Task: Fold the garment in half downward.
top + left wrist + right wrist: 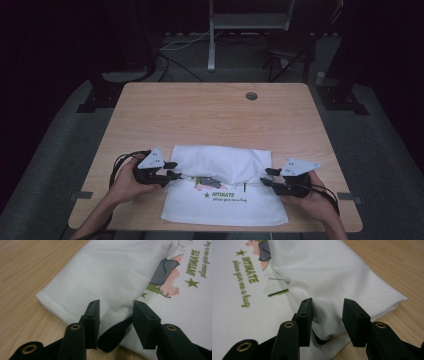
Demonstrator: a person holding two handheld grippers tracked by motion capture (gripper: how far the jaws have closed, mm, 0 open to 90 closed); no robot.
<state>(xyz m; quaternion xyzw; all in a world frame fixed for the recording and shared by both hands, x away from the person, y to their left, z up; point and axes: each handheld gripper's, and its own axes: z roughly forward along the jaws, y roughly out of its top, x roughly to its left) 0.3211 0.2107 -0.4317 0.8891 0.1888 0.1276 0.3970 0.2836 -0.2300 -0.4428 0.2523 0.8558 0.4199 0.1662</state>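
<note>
The white T-shirt [225, 185] lies half-folded at the table's [210, 107] near edge. Both grippers, left [172, 170] and right [266, 176], stand part-open, apparently gripping nothing; the fold could be dragged undone if cloth snags on withdrawal.

Worktop [200, 107]: light wood grain, rounded corners, a round cable hole [251, 96] near the far edge. A folded white T-shirt [220, 165] lies flat at the near middle, upper half doubled over, green lettering and a cartoon print showing below the fold.
</note>
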